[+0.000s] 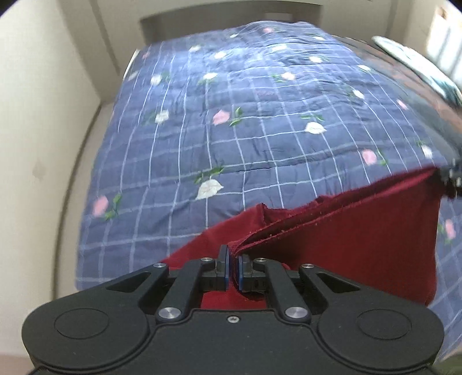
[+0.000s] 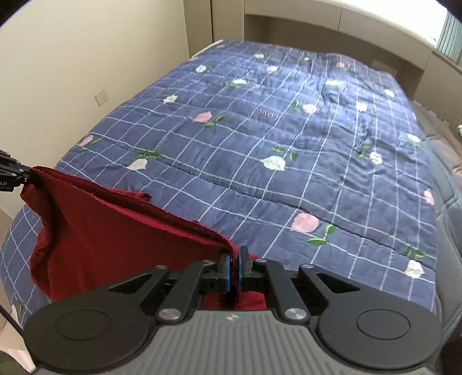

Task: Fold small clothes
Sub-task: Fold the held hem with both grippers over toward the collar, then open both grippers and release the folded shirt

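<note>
A dark red garment [image 1: 361, 230] hangs stretched between my two grippers above the bed. My left gripper [image 1: 233, 256] is shut on one corner of its upper edge. My right gripper [image 2: 234, 255] is shut on the other corner; the red garment [image 2: 115, 230] runs from it to the left gripper [image 2: 17, 173] at the left edge of the right wrist view. The right gripper [image 1: 453, 176] shows at the right edge of the left wrist view. The garment's lower part droops below the held edge, partly hidden by the gripper bodies.
A blue quilt [image 2: 288, 144] with a white grid and flower print covers the bed. A cream wall [image 2: 72, 72] with a socket runs along the left. A cream headboard unit [image 2: 317, 23] stands at the far end. A dark mattress edge [image 2: 444, 187] shows at right.
</note>
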A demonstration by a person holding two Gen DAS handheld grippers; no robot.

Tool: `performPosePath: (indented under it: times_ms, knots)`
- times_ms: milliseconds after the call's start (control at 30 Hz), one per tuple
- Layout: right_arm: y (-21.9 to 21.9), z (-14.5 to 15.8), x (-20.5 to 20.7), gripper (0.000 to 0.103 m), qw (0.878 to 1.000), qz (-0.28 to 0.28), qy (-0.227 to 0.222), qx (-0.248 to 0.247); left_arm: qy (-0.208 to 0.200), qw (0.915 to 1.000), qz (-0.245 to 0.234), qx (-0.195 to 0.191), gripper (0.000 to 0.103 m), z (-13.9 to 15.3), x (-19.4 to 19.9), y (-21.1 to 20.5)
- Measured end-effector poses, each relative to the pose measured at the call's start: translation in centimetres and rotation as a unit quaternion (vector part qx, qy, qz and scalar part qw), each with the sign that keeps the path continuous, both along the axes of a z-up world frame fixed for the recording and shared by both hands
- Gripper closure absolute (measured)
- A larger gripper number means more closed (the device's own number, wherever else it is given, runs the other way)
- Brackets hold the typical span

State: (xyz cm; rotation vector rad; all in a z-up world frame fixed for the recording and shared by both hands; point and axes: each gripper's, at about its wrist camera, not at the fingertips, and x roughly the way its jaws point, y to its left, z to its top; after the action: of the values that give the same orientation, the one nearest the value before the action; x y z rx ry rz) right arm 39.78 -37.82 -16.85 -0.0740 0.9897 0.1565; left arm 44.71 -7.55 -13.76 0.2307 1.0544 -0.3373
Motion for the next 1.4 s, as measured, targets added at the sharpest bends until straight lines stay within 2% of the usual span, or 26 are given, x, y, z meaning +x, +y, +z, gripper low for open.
performPosePath:
  times_ms: [167, 333, 400, 500, 533, 567, 633, 700, 733, 767, 900, 967, 1067, 1267, 1333, 1367, 1400]
  knots:
    - [-0.6, -1.5, 1.6, 0.096, 1.0, 0.001, 0.023, 0.013, 0.035, 0.9976, 0.052, -0.028, 0.096, -2.1, 2.4, 0.6]
    - [-0.8, -2.4, 2.6, 0.095, 0.999, 0.008, 0.038, 0.013, 0.052, 0.9961, 0.066, -0.029, 0.096, -3.5, 3.9, 0.4]
    - [-1.0, -2.7, 3.1, 0.089, 0.999, 0.009, 0.046, 0.017, 0.055, 0.9959, 0.067, -0.027, 0.093, -4.1, 4.4, 0.2]
    - [-1.3, -3.0, 3.4, 0.069, 0.999, 0.001, 0.045, 0.018, 0.062, 0.9943, 0.081, -0.029, 0.087, -4.6, 5.3, 0.1]
    - [-1.4, -3.0, 3.5, 0.052, 0.999, -0.006, 0.043, 0.019, 0.064, 0.9936, 0.089, -0.03, 0.086, -4.7, 5.5, 0.2]
    - [-1.6, -3.0, 3.6, 0.039, 0.999, -0.013, 0.041, 0.02, 0.065, 0.9925, 0.099, -0.03, 0.083, -4.8, 5.8, 0.3]
    - [-2.0, -3.0, 3.6, 0.035, 0.999, -0.025, 0.036, 0.024, 0.068, 0.9905, 0.115, -0.032, 0.073, -4.8, 6.1, 0.5]
    - [-2.2, -3.2, 3.4, 0.025, 0.998, -0.035, 0.037, 0.022, 0.066, 0.9882, 0.134, -0.032, 0.051, -4.7, 6.2, 0.9]
    - [-2.4, -3.4, 3.2, 0.017, 0.998, -0.042, 0.039, 0.02, 0.063, 0.9872, 0.143, -0.032, 0.047, -4.7, 6.2, 1.2]
    - [-2.5, -3.5, 2.9, 0.014, 0.998, -0.048, 0.042, 0.021, 0.059, 0.986, 0.152, -0.033, 0.042, -4.7, 6.0, 1.4]
    - [-2.8, -5.3, 1.4, 0.008, 0.994, -0.065, 0.08, 0.026, 0.066, 0.9811, 0.178, -0.037, 0.019, -5.7, 5.0, 2.4]
    - [-2.8, -6.4, 0.3, 0.008, 0.991, -0.074, 0.106, 0.033, 0.08, 0.9795, 0.182, -0.036, 0.018, -6.8, 4.1, 2.7]
    - [-2.7, -7.8, -1.4, 0.007, 0.986, -0.079, 0.142, 0.044, 0.108, 0.9775, 0.181, -0.018, 0.01, -8.6, 2.4, 2.4]
    - [-1.8, -9.8, -4.3, 0.007, 0.974, -0.09, 0.196, 0.07, 0.142, 0.9741, 0.176, 0.005, 0.01, -11.7, -0.1, 2.1]
    - [-1.5, -10.0, -4.7, 0.008, 0.972, -0.091, 0.204, 0.078, 0.142, 0.9733, 0.18, 0.012, 0.014, -12.3, -0.4, 2.2]
    - [-1.3, -10.1, -4.9, 0.011, 0.971, -0.091, 0.206, 0.081, 0.145, 0.9723, 0.183, 0.015, 0.021, -12.6, -0.4, 2.3]
    - [-1.3, -10.1, -4.9, 0.013, 0.971, -0.091, 0.206, 0.084, 0.149, 0.9712, 0.186, 0.014, 0.032, -12.8, -0.4, 2.5]
